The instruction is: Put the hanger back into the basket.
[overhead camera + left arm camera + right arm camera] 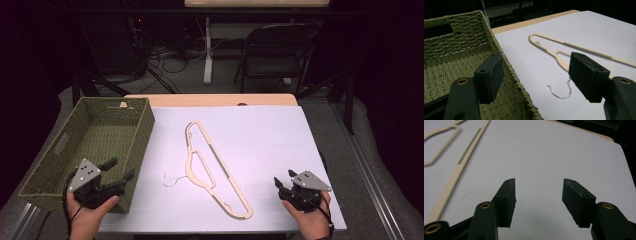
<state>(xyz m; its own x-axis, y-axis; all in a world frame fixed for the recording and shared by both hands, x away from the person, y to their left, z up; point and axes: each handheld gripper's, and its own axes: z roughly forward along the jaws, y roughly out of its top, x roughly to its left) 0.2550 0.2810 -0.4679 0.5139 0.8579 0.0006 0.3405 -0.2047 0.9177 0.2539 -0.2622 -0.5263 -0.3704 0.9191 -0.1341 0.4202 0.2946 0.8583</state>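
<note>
Nearest the person, both grippers sit at the counter's front edge, one on either side of the cream clothes hanger. The right gripper rests on the white surface right of the hanger's near end, well apart from it, its fingers spread with nothing between them. The left gripper hangs left of the hanger, over the near right corner of the woven basket; its fingers are spread too, pinching nothing. The hanger lies flat mid-counter, running diagonally away, its wire hook pointing toward the basket. Beyond the hanger's far end, past the counter, stands a folding chair
</note>
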